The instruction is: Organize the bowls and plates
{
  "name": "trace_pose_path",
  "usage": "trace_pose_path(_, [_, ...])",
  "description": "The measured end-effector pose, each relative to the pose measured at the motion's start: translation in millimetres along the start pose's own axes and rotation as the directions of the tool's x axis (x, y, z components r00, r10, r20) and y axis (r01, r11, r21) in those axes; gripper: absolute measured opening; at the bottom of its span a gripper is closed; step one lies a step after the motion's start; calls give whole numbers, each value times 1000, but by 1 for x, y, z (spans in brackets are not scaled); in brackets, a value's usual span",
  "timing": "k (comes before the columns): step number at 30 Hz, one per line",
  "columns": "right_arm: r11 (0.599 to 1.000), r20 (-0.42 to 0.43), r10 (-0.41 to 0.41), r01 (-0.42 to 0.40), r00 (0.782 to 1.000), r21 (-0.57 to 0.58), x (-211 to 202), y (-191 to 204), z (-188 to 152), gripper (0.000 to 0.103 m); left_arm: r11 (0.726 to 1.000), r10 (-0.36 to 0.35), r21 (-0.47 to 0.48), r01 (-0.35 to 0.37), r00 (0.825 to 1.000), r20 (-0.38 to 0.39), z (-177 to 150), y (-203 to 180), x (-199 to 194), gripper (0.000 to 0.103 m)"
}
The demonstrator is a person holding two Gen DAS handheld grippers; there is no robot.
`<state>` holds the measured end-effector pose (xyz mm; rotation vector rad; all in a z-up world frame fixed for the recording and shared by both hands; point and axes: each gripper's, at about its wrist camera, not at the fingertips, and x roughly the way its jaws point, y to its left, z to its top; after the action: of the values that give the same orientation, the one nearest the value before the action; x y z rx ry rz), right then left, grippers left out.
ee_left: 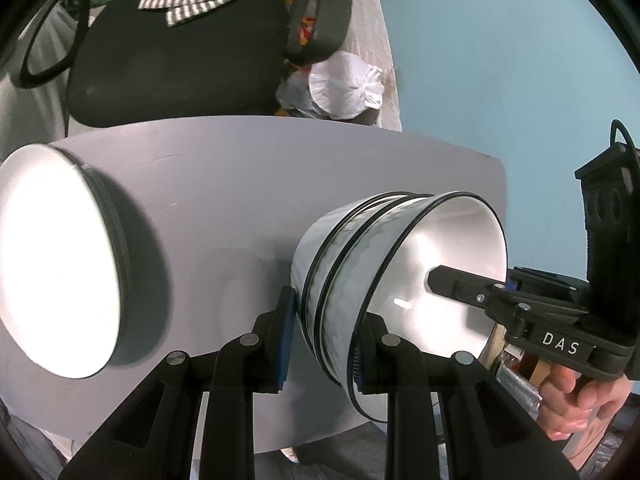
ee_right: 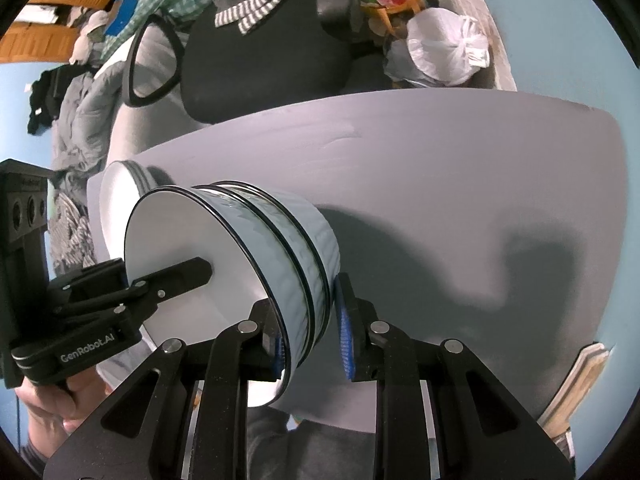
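Observation:
A stack of nested white bowls with black rims is held between both grippers above the grey table. My left gripper is shut on the stack's near wall, one pad outside and one inside the rim. The right gripper reaches into the top bowl from the right side. In the right wrist view my right gripper is shut on the bowl stack the same way, and the left gripper has a finger inside it. A stack of white plates lies at the table's left, also visible as plates behind the bowls.
Behind the table stands a black office chair with a striped cloth on it. A white plastic bag lies beside it. A hand holds the right gripper's handle. The table casts the bowls' shadow on its right half.

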<state>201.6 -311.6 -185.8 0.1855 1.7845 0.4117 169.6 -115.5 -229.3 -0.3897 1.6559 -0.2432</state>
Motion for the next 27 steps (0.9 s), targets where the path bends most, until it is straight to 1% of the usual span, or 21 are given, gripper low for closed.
trace_pose_path(16, [994,-1,-16,16,1000,-110,13,84,5,22,996,-7,-84,15,996,89,-34,66,-55,23])
trace_pose_path(27, [983,-17,-27,23,999,-182,33,139,11,20,988,1,-153,20,990,138,-50,114,-86,23])
